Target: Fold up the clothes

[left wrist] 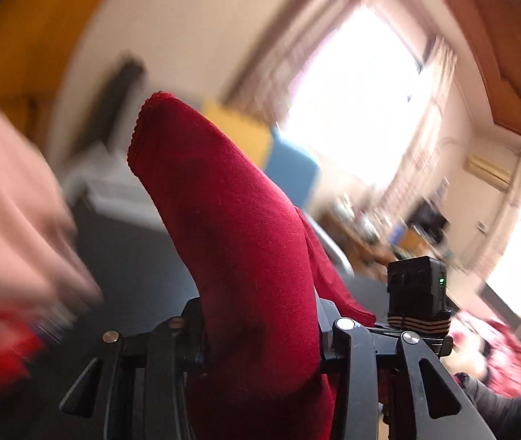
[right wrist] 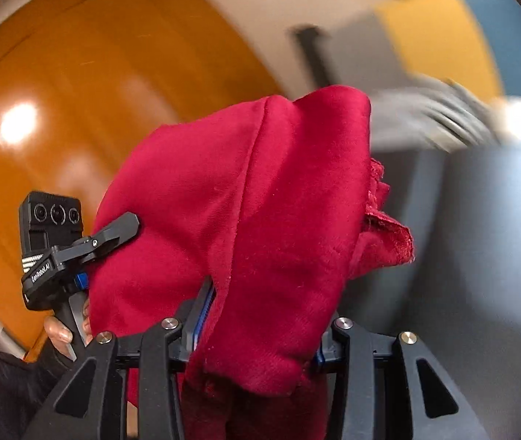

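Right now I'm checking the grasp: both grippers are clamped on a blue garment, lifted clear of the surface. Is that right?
Not quite: the garment is red, not blue, as both wrist views show. The rest holds: the left gripper and right gripper each clamp it, lifted.

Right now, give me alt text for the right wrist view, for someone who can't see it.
The right gripper is clamped on a bunched red garment that fills the middle of the view. The left gripper shows at the left edge, also against the cloth. Behind are a blurred orange wooden panel and grey surface.
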The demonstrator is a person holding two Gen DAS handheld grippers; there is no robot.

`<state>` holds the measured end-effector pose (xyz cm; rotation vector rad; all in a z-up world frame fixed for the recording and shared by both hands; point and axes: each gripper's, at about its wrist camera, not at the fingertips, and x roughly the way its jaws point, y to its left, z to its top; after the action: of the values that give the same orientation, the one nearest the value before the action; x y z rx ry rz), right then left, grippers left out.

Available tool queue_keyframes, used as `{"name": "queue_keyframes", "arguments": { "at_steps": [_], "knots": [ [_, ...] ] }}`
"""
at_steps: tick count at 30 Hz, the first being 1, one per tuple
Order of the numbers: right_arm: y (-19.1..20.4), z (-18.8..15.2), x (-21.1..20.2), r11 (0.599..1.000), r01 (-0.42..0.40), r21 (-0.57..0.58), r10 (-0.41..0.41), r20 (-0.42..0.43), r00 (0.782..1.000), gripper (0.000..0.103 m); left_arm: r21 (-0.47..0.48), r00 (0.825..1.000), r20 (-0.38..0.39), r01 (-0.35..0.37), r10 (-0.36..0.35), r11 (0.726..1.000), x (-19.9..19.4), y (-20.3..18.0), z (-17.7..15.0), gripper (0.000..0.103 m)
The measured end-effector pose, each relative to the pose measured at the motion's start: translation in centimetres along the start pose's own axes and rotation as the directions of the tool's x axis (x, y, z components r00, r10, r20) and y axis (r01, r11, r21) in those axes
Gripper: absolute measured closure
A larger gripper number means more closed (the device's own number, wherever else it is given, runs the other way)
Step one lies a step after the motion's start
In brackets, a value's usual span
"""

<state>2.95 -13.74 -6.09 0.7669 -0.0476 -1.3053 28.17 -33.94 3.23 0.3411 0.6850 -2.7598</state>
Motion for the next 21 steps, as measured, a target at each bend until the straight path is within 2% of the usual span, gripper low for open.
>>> {"name": "queue_keyframes", "arguments": {
  "at_steps": [2, 5, 8, 10, 11, 13, 14, 15, 16, 18, 19, 21],
  "knots": [
    [3.3, 4.7, 3.4, 0.992, -0.091, -0.082, 0.093, 0.018, 0.996, 0.061, 0.011, 0.991, 0.107, -0.082, 0.081, 0.997, -3.9, 1.5, 4.1, 0.063],
    [8.2, 11.5, 8.9, 0.963, -0.213, -0.167, 0.220, 0.026, 0.975, 0.061, -0.047, 0.952, 0.232, -0.192, 0.198, 0.980, -9.0, 4.5, 9.8, 0.063],
    [12.6, 16.6, 15.2, 0.934, -0.290, -0.206, 0.292, -0.023, 0.956, 0.060, -0.199, 0.907, 0.249, -0.296, 0.340, 0.934, -12.0, 9.6, 13.0, 0.062],
    [14.3, 18.0, 20.3, 0.935, -0.287, -0.209, 0.271, -0.103, 0.957, 0.060, -0.329, 0.879, 0.198, -0.358, 0.435, 0.874, -13.0, 14.5, 13.5, 0.062],
    [15.1, 18.6, 23.0, 0.936, -0.282, -0.209, 0.256, -0.145, 0.956, 0.060, -0.384, 0.866, 0.142, -0.398, 0.479, 0.833, -12.8, 17.2, 12.7, 0.062],
    [15.9, 18.0, 28.9, 0.945, -0.225, -0.235, 0.158, -0.272, 0.949, 0.059, -0.479, 0.835, 0.027, -0.471, 0.549, 0.741, -12.3, 22.7, 10.8, 0.062],
    [15.7, 17.2, 31.6, 0.950, -0.199, -0.241, 0.111, -0.334, 0.936, 0.054, -0.514, 0.830, -0.013, -0.483, 0.557, 0.709, -12.0, 25.1, 9.3, 0.059],
    [15.3, 16.5, 33.3, 0.953, -0.197, -0.232, 0.102, -0.367, 0.925, 0.053, -0.551, 0.829, -0.041, -0.485, 0.558, 0.680, -11.9, 27.2, 7.9, 0.054],
    [14.9, 15.8, 34.6, 0.955, -0.209, -0.213, 0.116, -0.383, 0.917, 0.051, -0.591, 0.841, -0.030, -0.451, 0.540, 0.669, -12.2, 28.6, 6.8, 0.052],
    [14.5, 15.1, 35.2, 0.956, -0.238, -0.174, 0.160, -0.371, 0.915, 0.047, -0.625, 0.863, -0.001, -0.395, 0.506, 0.673, -13.0, 29.3, 6.4, 0.050],
    [14.5, 15.0, 34.9, 0.954, -0.246, -0.170, 0.171, -0.364, 0.916, 0.046, -0.611, 0.859, -0.003, -0.407, 0.512, 0.680, -13.3, 28.9, 6.9, 0.049],
    [14.5, 15.2, 34.0, 0.954, -0.245, -0.171, 0.172, -0.357, 0.918, 0.043, -0.556, 0.850, -0.008, -0.442, 0.527, 0.704, -13.6, 27.8, 8.1, 0.038]
  ]
}}
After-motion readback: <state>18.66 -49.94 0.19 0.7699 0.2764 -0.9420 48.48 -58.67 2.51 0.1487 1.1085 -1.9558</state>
